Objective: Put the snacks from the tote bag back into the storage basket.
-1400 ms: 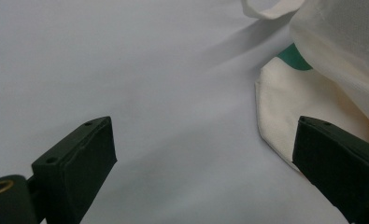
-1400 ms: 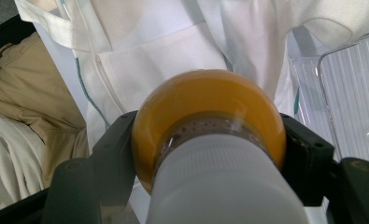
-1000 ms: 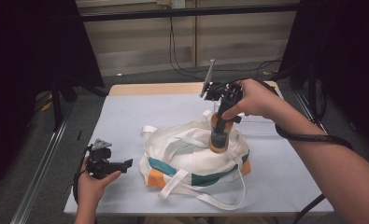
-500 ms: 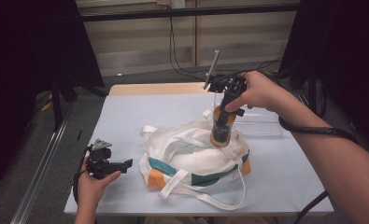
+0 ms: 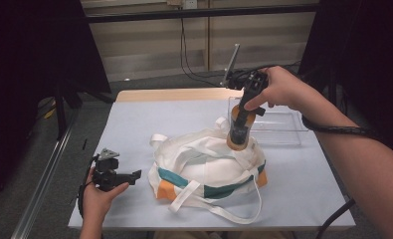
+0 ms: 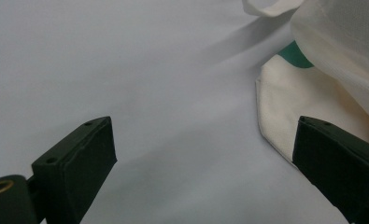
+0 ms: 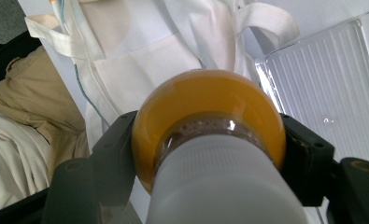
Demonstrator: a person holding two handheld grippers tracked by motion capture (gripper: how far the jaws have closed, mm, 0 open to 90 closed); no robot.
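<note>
A white cloth tote bag with teal and orange patches lies crumpled in the middle of the pale blue table. My right gripper points down and is shut on an orange bottle with a white cap. The bottle hangs bottom-down just above the bag's far right rim. In the right gripper view the black jaws clamp the orange bottle from both sides, over the bag. My left gripper rests open near the table's front left, aimed at the bag, with nothing between its jaws.
A clear ribbed plastic tray sits right of the bag at the back, also seen beside the bottle as the tray. The bag's loose straps trail toward the front edge. A wooden strip borders the table's far side.
My right gripper has lifted the orange bottle up out of the bag and a little toward the far right. The left gripper has stayed still.
</note>
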